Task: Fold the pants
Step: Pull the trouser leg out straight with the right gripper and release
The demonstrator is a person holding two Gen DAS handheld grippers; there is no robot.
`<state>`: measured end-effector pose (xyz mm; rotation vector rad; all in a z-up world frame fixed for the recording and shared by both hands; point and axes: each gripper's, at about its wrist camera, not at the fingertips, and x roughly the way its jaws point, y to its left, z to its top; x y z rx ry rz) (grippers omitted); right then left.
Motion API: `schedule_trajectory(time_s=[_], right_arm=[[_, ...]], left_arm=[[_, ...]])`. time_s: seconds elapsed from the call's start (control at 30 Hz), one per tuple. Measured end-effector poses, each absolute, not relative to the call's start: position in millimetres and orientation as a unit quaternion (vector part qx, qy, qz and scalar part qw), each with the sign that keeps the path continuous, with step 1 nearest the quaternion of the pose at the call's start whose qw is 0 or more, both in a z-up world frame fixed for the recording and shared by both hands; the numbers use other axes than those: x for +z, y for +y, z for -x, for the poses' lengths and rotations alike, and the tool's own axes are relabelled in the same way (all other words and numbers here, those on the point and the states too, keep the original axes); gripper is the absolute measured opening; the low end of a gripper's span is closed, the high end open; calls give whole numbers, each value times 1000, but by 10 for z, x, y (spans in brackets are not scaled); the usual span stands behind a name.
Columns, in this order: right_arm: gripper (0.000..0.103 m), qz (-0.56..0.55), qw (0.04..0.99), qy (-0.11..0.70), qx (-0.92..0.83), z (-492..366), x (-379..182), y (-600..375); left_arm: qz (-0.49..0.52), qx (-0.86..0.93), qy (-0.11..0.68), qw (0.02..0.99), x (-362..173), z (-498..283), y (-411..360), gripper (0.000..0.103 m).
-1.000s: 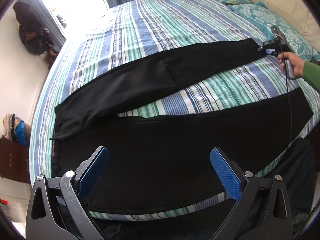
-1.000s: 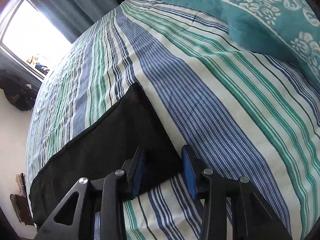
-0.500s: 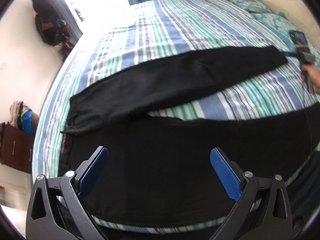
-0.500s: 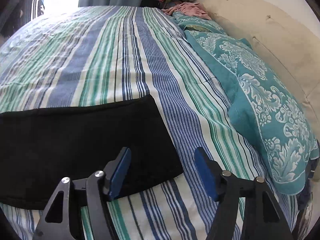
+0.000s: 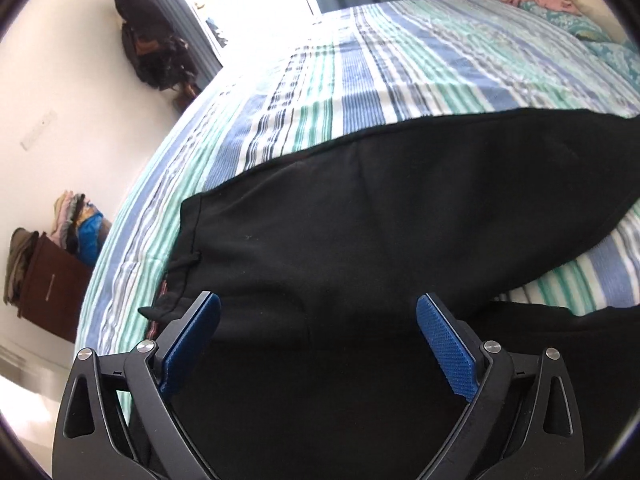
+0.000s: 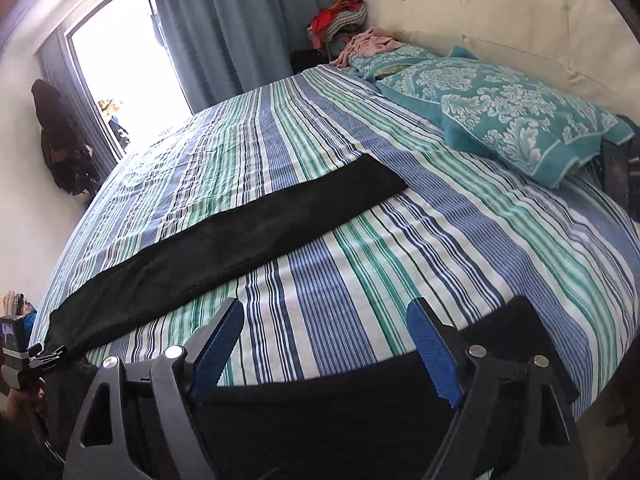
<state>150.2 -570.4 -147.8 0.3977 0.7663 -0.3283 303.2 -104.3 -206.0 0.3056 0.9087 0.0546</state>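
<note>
I saw the pants [image 5: 360, 220] as matt black cloth, soft and faintly fuzzy. The bedsheet [image 6: 360, 240] was striped woven cotton-like cloth, slightly wrinkled. My left gripper [image 5: 318, 334] had 2 matt black plastic arms, shiny metal screws, and blue pads [image 5: 448, 350] with a rough knurled texture. The pillow [image 6: 512, 116] looked like patterned teal fabric.

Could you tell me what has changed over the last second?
The right claw has just been opening: it let go of the far leg's cuff and drew back toward the near leg. The left claw moved in over the waistband. The pants stayed spread on the bed; the left claw stayed open.
</note>
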Motion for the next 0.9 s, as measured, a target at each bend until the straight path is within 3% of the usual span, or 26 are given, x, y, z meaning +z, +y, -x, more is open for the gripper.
schedule_trajectory(time_s=[0.13,0.23,0.27,0.3,0.33,0.43,0.6,0.73,0.9], right_arm=[[91,-263,856,418,-155,-1268,-1869,-5728],[90,-311,809,461,-193,-1149,-2367,-5987],[85,-330,798,456,-214,-1019,-2473,-6111],[75,-363,802,424,-213,-855,-2479,-6208],[75,-393,797,402,-220,-709,-2440,-6285],[81,-386,787,386,-288,-383,-2226,-6328],[83,-338,832,341,-278,-230,-1810,-5927],[88,-303,867,340,-201,-450,-1682,-5192],[88,-274,878,388,-61,-936,-1840,-4201]], left_arm=[[-95,-49,433,895,-1884,-2441,-1113,102],[-118,-58,473,871,-2292,-2116,-1198,102],[-126,-45,496,858,-2466,-2027,-1203,102],[-110,-36,508,853,-2590,-1935,-1142,102],[-75,-27,497,864,-2588,-1840,-1053,102],[-57,-32,511,857,-2455,-1848,-981,102],[-34,-12,468,883,-2217,-1810,-816,102],[-41,13,517,855,-2561,-1864,-667,103],[-24,2,522,852,-2580,-1896,-593,103]])
